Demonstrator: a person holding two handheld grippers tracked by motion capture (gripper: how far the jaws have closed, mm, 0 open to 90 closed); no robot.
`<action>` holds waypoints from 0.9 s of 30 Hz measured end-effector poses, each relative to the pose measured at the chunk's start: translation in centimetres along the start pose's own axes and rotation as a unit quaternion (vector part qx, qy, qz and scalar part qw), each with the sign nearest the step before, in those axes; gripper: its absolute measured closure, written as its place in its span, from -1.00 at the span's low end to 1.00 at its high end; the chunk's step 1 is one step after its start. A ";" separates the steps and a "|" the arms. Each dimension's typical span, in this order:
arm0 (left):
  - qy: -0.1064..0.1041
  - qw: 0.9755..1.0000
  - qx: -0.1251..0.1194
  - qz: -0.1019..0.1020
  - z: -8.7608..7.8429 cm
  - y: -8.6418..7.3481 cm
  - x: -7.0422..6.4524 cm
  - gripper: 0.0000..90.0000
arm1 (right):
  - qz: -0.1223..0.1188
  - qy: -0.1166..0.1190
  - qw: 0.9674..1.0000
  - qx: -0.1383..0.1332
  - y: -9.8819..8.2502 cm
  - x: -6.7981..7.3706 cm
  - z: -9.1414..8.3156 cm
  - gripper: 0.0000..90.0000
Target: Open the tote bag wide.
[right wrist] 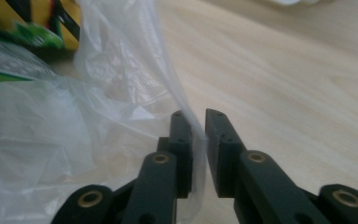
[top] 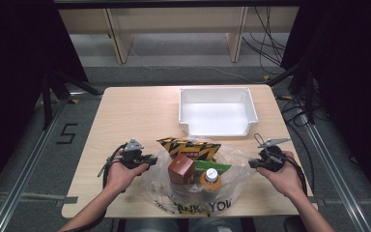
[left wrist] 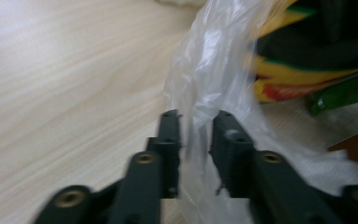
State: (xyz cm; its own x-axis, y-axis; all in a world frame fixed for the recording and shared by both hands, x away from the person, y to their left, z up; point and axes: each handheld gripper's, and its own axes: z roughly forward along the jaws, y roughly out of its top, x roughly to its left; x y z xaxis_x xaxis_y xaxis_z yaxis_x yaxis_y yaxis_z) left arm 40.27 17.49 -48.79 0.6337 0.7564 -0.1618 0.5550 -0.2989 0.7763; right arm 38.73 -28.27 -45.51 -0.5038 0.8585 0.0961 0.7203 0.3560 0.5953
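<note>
My light wood table (top: 125, 111) sits on grey carpet floor (top: 174, 53); wooden desk legs (top: 118, 38) far, black curtains (top: 14, 48) both sides.

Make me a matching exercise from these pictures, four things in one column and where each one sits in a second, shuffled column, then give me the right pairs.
Things:
1. white rectangular plastic bin
2. brown cardboard box
3. clear thin plastic bag
4. bottle with an orange cap

Places:
A. inside the bag, right of the brown box
B. far right part of the tabletop, nothing in it
C. spread on the near table edge between the two grippers
D. inside the bag, left of the orange cap

Pairs: 1-B, 2-D, 3-C, 4-A
</note>
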 end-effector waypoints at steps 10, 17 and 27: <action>-0.002 0.995 -0.097 -0.010 -5.7 0.7 -1.4 0.00 | -0.003 0.021 0.995 -0.095 0.8 1.6 -4.4 0.35; -0.006 0.995 -0.097 -0.011 -5.8 0.3 -1.6 0.05 | -0.023 0.048 0.988 -0.143 0.9 4.3 -7.5 0.19; -0.012 0.996 -0.086 -0.006 -4.7 0.3 -1.8 0.12 | -0.054 0.060 0.983 -0.166 0.9 5.8 -8.6 0.28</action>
State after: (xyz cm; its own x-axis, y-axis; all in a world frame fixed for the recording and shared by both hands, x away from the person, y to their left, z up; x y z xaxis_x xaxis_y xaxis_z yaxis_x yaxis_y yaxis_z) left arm 36.74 18.76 -45.38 0.6416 0.7446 -0.1840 0.4633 -0.1850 0.8667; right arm 32.30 -26.15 -37.55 -0.6357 0.7654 0.1009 0.4750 0.2847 0.8326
